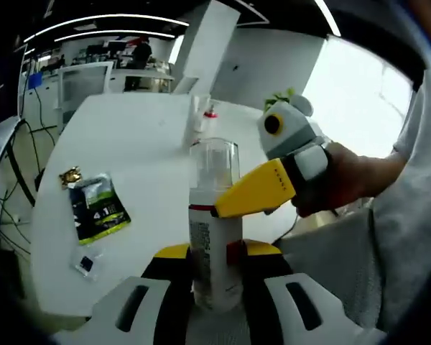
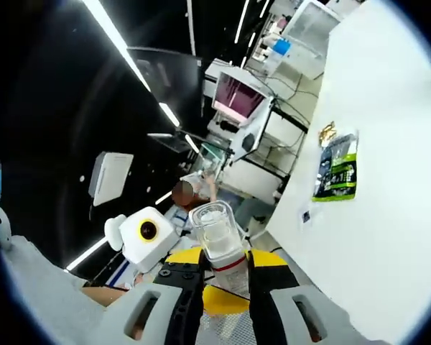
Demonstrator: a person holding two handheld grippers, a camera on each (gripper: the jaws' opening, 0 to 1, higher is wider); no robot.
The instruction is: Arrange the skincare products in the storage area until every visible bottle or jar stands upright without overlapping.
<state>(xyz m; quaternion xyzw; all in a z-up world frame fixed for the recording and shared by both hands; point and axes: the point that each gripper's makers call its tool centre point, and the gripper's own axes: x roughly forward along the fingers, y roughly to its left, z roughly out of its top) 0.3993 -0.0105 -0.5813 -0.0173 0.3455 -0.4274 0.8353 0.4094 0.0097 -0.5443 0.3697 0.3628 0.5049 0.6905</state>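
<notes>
I hold the pump bottle upright between both hand-held grippers: left hand-held gripper clamped low, right hand-held gripper clamped beneath its clear cap.

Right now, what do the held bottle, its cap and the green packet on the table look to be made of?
Bottle: likely opaque white plastic, matte, with printed text. Cap: clear hard plastic, since the table shows through it. Green packet: probably glossy foil or plastic film, judging by its sheen and crinkled, flat lie.

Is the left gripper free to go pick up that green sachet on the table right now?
Probably not: the left gripper is shut on the bottle, which the right gripper also grips. The path to the green sachet looks open.
</notes>
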